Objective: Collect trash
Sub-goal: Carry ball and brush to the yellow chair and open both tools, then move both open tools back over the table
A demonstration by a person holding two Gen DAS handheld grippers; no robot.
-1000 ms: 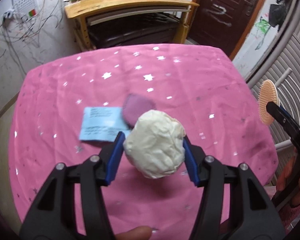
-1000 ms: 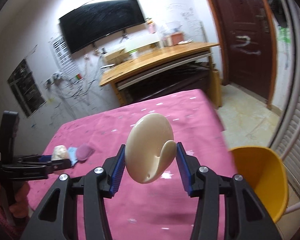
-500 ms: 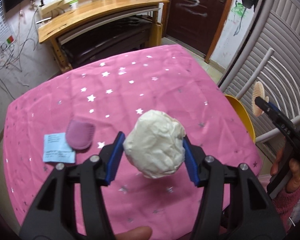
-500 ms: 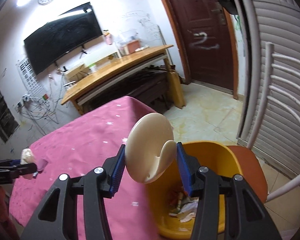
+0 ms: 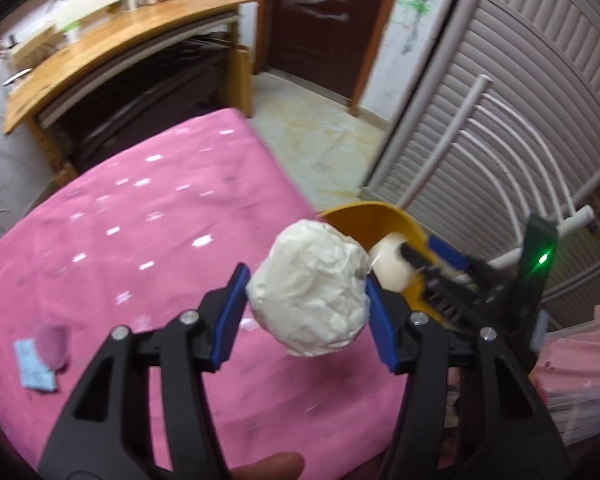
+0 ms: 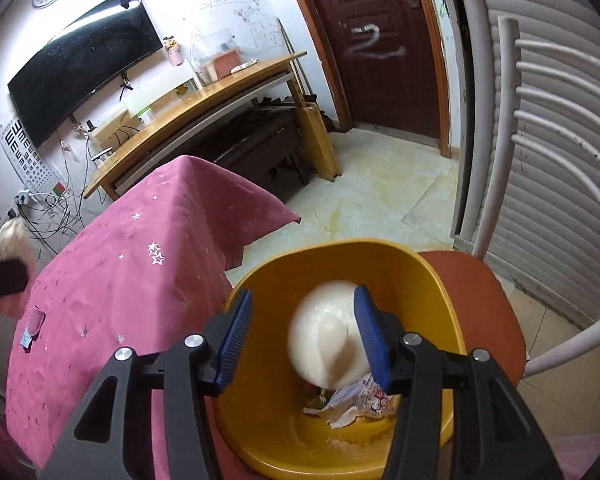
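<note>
The right tool (image 6: 302,338) is now standing with its jaws spread over the yellow bin (image 6: 428,276), where half a second ago it was clamping the cream shell-shaped piece (image 6: 328,344). That piece is blurring, probably dropping into the bin. The left tool (image 5: 306,306) is swinging its paper ball (image 5: 310,288) from above the table (image 5: 140,216) toward the bin's rim.

Home: wall television (image 6: 80,64), wooden desk (image 6: 204,100).

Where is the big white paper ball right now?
The paper ball is squeezed in the left gripper, up in the air over the pink table's edge, right beside the yellow bin.
</note>
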